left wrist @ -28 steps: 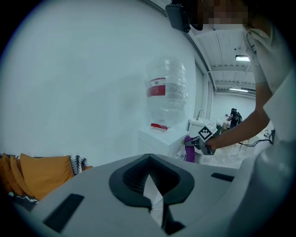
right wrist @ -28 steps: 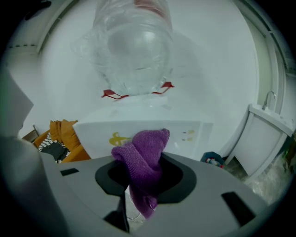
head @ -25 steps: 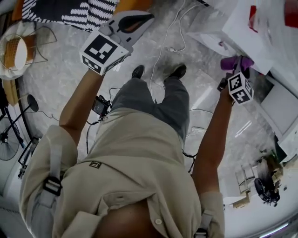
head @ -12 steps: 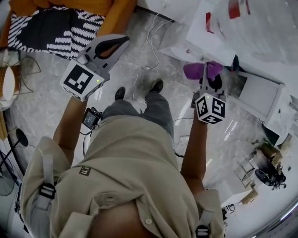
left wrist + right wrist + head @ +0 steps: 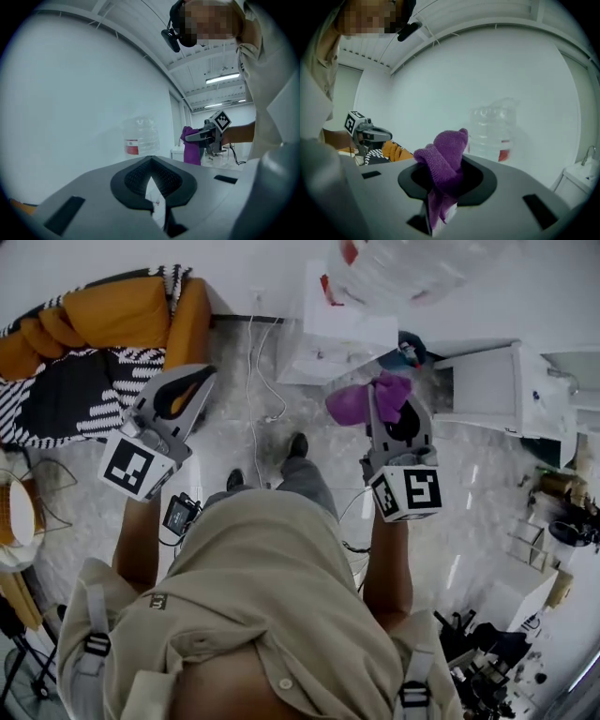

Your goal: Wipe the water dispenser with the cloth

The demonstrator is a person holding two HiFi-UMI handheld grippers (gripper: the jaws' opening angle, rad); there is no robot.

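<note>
At the far left an orange sofa stands against the wall, with a black-and-white striped blanket on it. Beside it the left gripper is held above the marble floor. Its jaws are pressed together and nothing is between them; it is well apart from the task's things. A white cable runs down from the wall across the floor.

In the middle, the water dispenser stands at the wall, a white box with a clear water bottle on top. Just in front of it the right gripper pinches the purple cloth. The cloth is bunched between the jaws and stands out past their tips. It is near the dispenser, but I cannot tell if it touches it. Further right there is a white cabinet.
</note>
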